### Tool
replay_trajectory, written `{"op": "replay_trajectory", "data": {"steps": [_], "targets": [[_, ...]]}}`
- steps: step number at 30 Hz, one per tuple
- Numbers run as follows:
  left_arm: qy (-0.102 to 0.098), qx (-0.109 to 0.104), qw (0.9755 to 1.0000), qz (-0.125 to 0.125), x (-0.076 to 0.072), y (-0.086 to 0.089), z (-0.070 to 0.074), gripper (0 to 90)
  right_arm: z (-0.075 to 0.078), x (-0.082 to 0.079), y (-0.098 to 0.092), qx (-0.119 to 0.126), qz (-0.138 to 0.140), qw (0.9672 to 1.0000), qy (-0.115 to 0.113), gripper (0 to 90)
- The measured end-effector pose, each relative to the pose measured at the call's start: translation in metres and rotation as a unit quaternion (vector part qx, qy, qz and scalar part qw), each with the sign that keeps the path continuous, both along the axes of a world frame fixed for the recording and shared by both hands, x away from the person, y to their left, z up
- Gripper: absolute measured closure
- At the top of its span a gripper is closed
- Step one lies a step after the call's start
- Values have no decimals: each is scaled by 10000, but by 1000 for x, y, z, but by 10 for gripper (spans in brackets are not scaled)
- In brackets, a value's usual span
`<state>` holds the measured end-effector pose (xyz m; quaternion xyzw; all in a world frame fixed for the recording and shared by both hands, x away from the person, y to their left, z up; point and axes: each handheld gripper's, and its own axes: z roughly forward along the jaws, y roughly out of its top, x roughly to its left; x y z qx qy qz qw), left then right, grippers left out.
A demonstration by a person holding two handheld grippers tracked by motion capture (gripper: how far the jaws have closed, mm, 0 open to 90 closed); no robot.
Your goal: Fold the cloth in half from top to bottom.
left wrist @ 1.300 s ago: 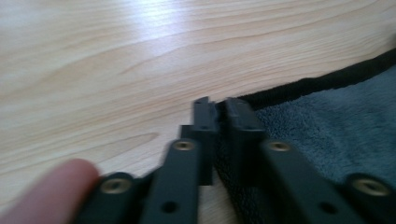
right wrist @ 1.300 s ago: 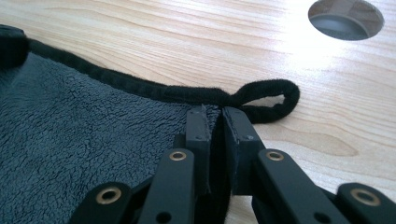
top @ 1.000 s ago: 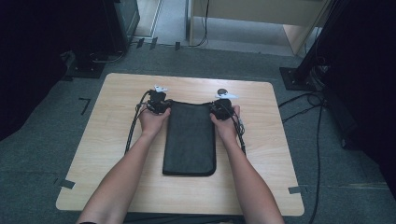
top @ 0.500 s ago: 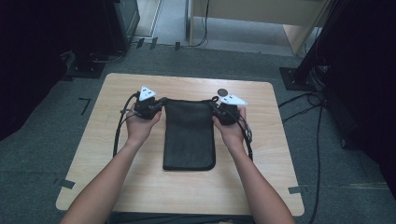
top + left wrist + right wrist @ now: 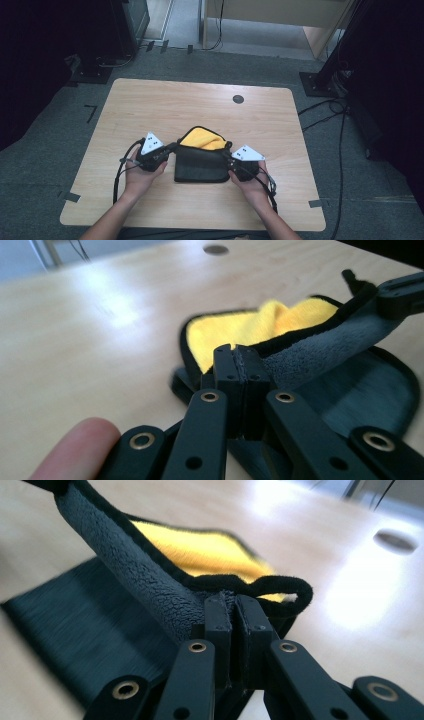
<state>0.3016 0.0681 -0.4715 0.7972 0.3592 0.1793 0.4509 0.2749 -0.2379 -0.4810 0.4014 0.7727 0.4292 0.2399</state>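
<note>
The dark grey fleece cloth with yellow underside and black piping [image 5: 201,161], a second ago lying flat and long up the middle of the light wooden desk [image 5: 165,107], is now being folded: its far edge is being carried toward the bottom of the frame, exposing the yellow face. In my judgement the fold is about half made. The left claw [image 5: 173,147] is pinching one far corner, jaws together on the fabric; the right claw [image 5: 226,155] is clamping the other corner likewise. The cloth is sitting low-centre on the desk.
</note>
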Motion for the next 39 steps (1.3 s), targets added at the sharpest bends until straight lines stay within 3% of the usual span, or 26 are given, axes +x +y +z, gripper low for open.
{"op": "replay_trajectory", "data": {"steps": [3, 5, 7, 10, 15, 18, 23, 30, 34, 35, 39], "targets": [[158, 221, 9996, -88, -15, -4, -19, 899, -9, -9, 0, -101, -44, 9997, 213, 852], [266, 284, 9992, -91, -19, -5, -29, 898, -16, -9, -3, 114, -88, 9983, 571, 849], [337, 314, 9989, -83, -19, -4, -31, 895, -24, -6, -5, 171, -31, 9953, 953, 822], [351, 247, 9990, -77, -18, -1, -32, 891, -25, -3, -10, 324, -104, 9935, 1091, 754], [143, 362, 9989, -271, -22, -1, -40, 885, -20, -2, -19, 486, -90, 9938, 993, 810], [275, 168, 9991, -261, -20, 2, -41, 879, -21, -2, -19, 489, -61, 9933, 1043, 805], [308, 126, 9991, -249, -19, 4, -41, 872, -20, -2, -24, 493, -38, 9922, 1147, 662], [220, 96, 9993, -278, -22, 4, -40, 865, -13, -6, -36, 733, 35, 9921, 1013, 683], [181, 97, 9993, -328, -24, 4, -39, 859, -14, -7, -29, 702, 326, 9923, 966, 635], [179, 95, 9993, -324, -24, 5, -39, 859, -15, -8, -26, 638, 368, 9929, 932, 654], [139, 76, 9994, -322, -25, 5, -38, 870, -13, -9, -19, 316, 259, 9964, 739, 900]]}}
